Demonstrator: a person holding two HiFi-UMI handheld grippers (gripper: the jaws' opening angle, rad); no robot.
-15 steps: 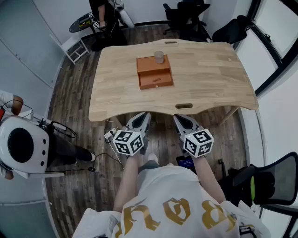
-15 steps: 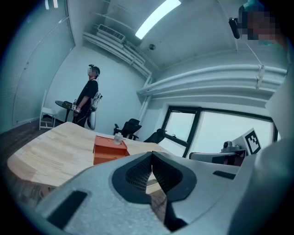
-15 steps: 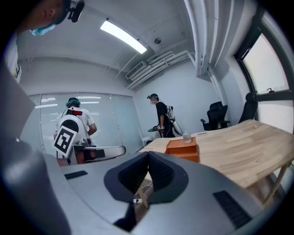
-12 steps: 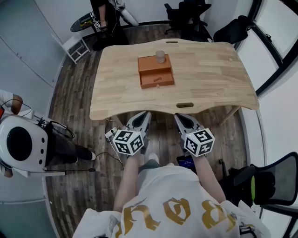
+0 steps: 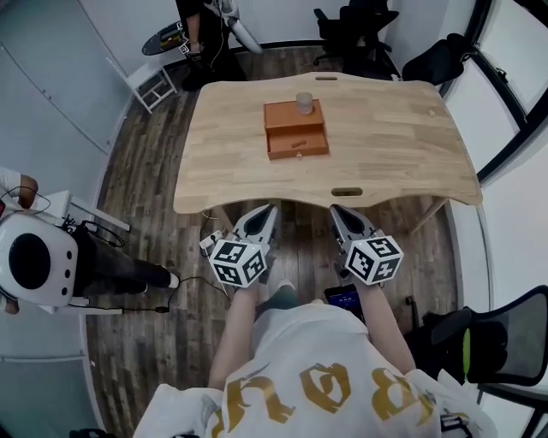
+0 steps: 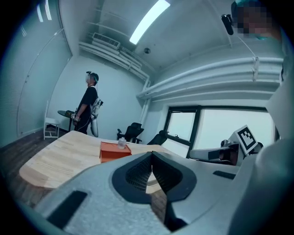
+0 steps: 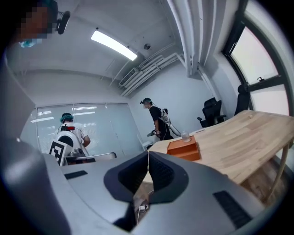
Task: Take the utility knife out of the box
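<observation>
An orange box (image 5: 295,130) with a drawer front and a small knob stands on the far middle of the wooden table (image 5: 402,145). A small clear jar (image 5: 304,103) sits on its top. No utility knife shows in any view. My left gripper (image 5: 263,212) and right gripper (image 5: 340,211) hang side by side off the table's near edge, both shut and empty. In the left gripper view the box (image 6: 114,152) and jar (image 6: 121,143) lie beyond the shut left gripper (image 6: 151,154). In the right gripper view the box (image 7: 183,148) lies to the right past the right gripper (image 7: 148,153).
A person (image 5: 201,30) stands beyond the table's far left corner by a small round table. Black office chairs (image 5: 360,26) stand at the back, another (image 5: 501,342) at the lower right. A white stool (image 5: 156,85) and a seated person with white gear (image 5: 34,257) are at the left.
The head view has shifted slightly, so the table and box sit a little further right in the picture. Both grippers stay shut in the same place below the table's edge.
</observation>
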